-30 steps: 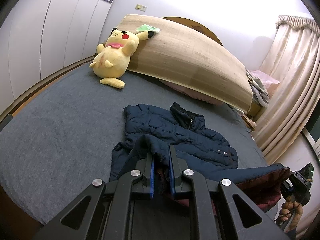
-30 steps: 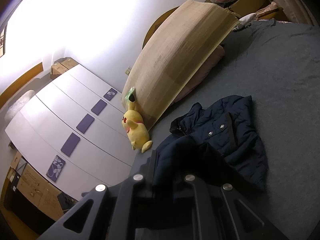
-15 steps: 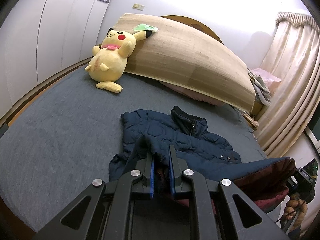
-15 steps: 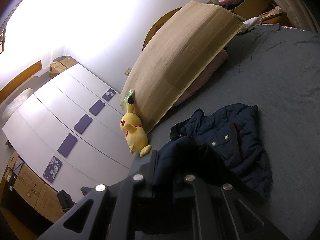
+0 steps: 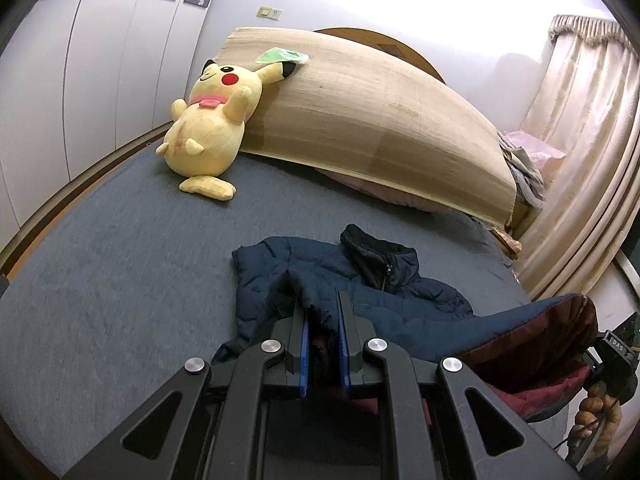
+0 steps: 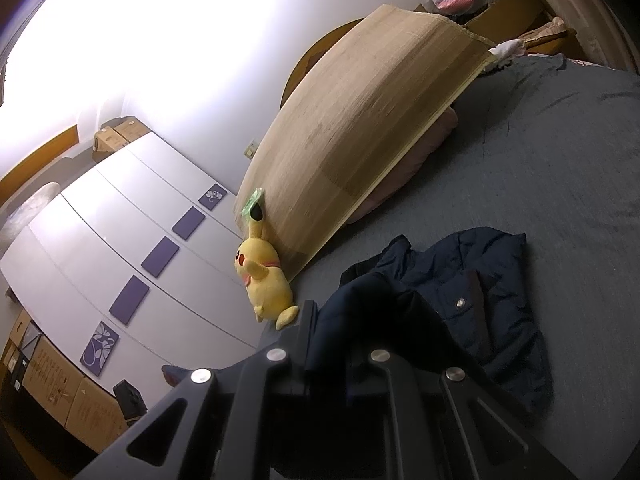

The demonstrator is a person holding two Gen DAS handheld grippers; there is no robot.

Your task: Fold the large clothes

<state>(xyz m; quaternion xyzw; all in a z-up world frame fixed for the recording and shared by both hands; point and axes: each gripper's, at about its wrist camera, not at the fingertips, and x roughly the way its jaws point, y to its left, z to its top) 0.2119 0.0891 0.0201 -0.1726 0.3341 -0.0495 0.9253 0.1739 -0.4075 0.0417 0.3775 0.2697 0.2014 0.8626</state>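
Midway through the bottom-to-top fold, by the look of it. Navy puffer jacket (image 5: pixel 360 280) lying on the grey bed (image 5: pixel 120 260), collar toward the bamboo mat (image 5: pixel 380 128) at the head, upper body flat on the cover, hem lifted clear. Left hand-held gripper (image 5: pixel 323 320) clamped on a bunch of hem fabric, blue pads pinching the quilted edge. Right hand-held gripper (image 6: pixel 340 344) likewise closed on the other hem corner, dark cloth draped over and between its fingers; seen from the left wrist view at far right, maroon lining (image 5: pixel 540 344) turned outward along the raised span. Yellow plush toy (image 5: pixel 208 132) propped against the mat, well apart from the jacket. Next, probably: carry both corners forward together, level and taut, toward the collar (image 5: pixel 376 256), lay the hem along the shoulders, then release. Worth watching for puffy fabric springing back or the lining side bunching underneath.
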